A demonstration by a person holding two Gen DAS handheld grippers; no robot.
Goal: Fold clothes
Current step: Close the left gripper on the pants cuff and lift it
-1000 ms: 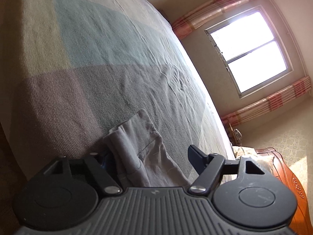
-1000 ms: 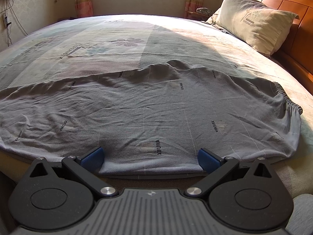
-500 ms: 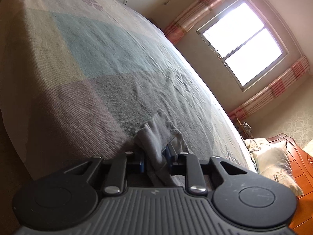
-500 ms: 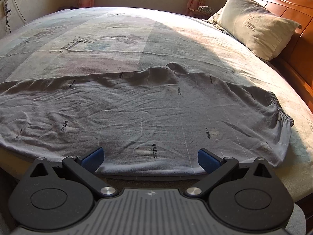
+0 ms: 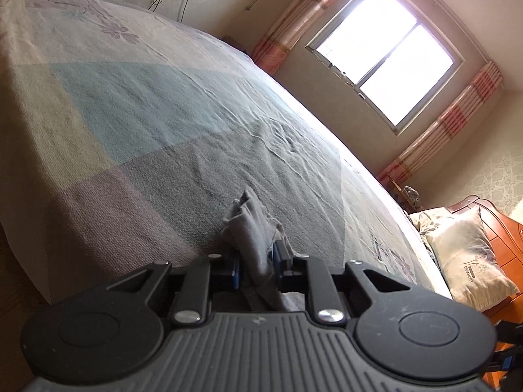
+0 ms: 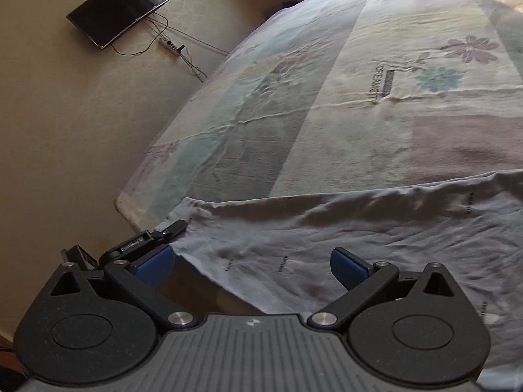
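Grey garment [image 6: 376, 238]: a thin grey cloth with small printed words lay spread wide over the near part of the bed, its near edge hanging over the side of the mattress.
Garment corner [image 5: 253, 228]: one bunched corner stood up from the bedspread in the left wrist view, pinched into a crumpled peak.
Left gripper [image 5: 256, 269]: its jaws were closing on that corner, nearly together, with the blue pads pressing the cloth from both sides.
Right gripper [image 6: 251, 266]: its jaws stood wide open and held nothing; the garment's near edge lay below and between the blue pads, not touched by either.
How it will handle: the cloth looked light, soft and limp, likely to sag and wrinkle when raised and to slip only if pinched by a single thin layer.
Where to take hold: probably the near hem or another corner well apart from the left grip, so the edge lifts evenly.
Bedspread [image 6: 359, 114]: pale patchwork blocks with flower prints, lightly creased.
Pillow [image 5: 470, 261]: at the far end by the wooden headboard.
Window [image 5: 385, 52]: bright, with striped curtains.
Television [image 6: 117, 8]: dark, on the wall.
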